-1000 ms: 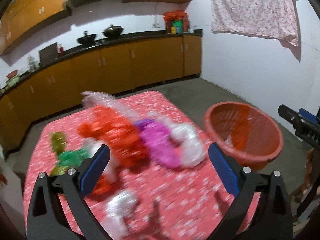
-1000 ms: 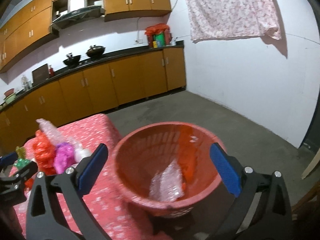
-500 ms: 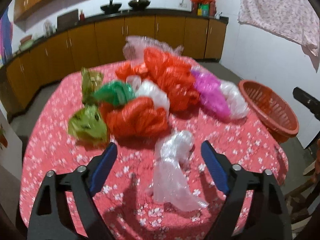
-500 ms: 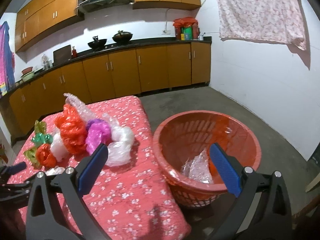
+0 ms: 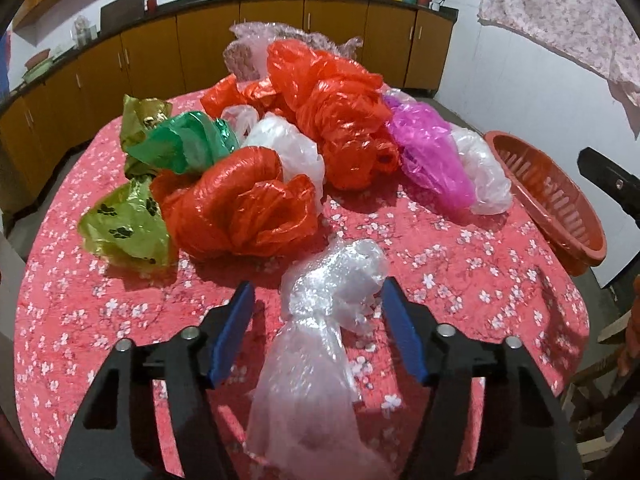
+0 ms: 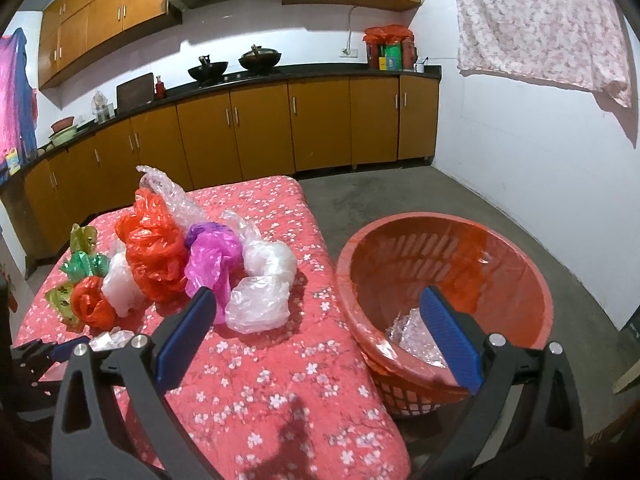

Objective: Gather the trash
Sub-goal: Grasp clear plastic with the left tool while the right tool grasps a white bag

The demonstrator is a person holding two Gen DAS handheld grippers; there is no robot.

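A crumpled clear plastic bag [image 5: 336,276] lies on the red flowered tablecloth [image 5: 460,264], near the front. My left gripper [image 5: 318,286] points down over it with the bag between its blue pads. The jaws are closing; the left pad [image 5: 234,330] still stands apart from the bag, the right one is close to it. In the right wrist view this gripper [image 6: 60,354] shows at the lower left by the clear bag [image 6: 112,338]. My right gripper [image 6: 318,294] is open and holds nothing. It hangs over the table edge and the rim of the orange basket [image 6: 452,236].
Behind the clear bag lies a pile of red bags [image 5: 240,208], a magenta bag [image 5: 428,148], white bags [image 5: 484,172], a green bag [image 5: 180,144] and a paw-print bag [image 5: 124,228]. The orange basket [image 5: 556,196], off the table's right edge, holds clear plastic [image 6: 408,332]. Kitchen cabinets [image 6: 260,128] line the far wall.
The left gripper has come down and in over the clear bag, and its jaws have narrowed around it. The right wrist view has swung left, so the basket now sits further right.
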